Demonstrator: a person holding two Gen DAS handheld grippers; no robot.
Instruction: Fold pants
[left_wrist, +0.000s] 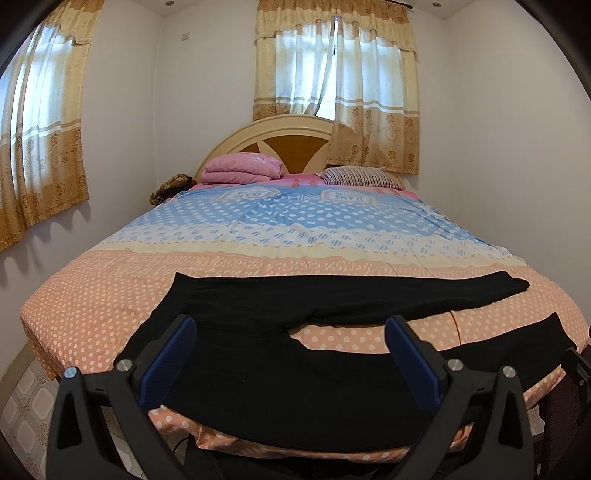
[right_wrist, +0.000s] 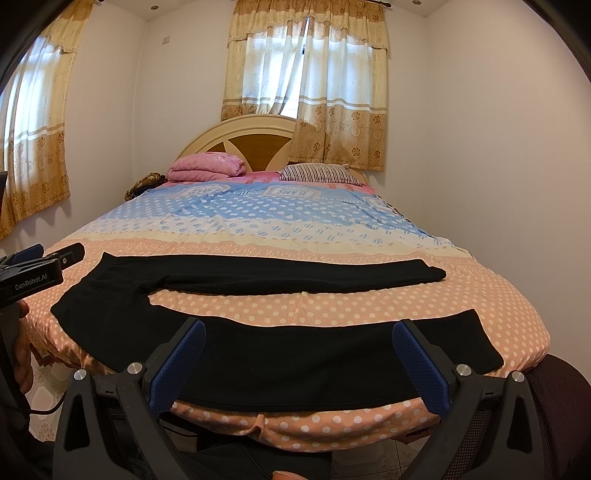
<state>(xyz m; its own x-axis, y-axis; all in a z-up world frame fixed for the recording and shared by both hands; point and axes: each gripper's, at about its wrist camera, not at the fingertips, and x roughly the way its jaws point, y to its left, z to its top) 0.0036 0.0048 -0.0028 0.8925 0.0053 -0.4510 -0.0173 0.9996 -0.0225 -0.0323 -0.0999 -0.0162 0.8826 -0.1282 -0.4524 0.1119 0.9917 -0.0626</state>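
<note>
Black pants (left_wrist: 280, 354) lie spread flat across the foot of the bed, waist to the left, both legs running right with a gap between them. They also show in the right wrist view (right_wrist: 295, 354). My left gripper (left_wrist: 291, 332) is open, held just above the near leg close to the crotch. My right gripper (right_wrist: 299, 332) is open, above the near leg toward its cuff end. Neither holds cloth. The left gripper's body (right_wrist: 33, 273) shows at the left edge of the right wrist view.
The bed (left_wrist: 110, 295) has an orange polka-dot cover turning blue farther back. A pink folded blanket (left_wrist: 242, 168) and a striped pillow (left_wrist: 360, 175) lie by the headboard. Walls stand close on both sides. Tiled floor (left_wrist: 26, 406) is at lower left.
</note>
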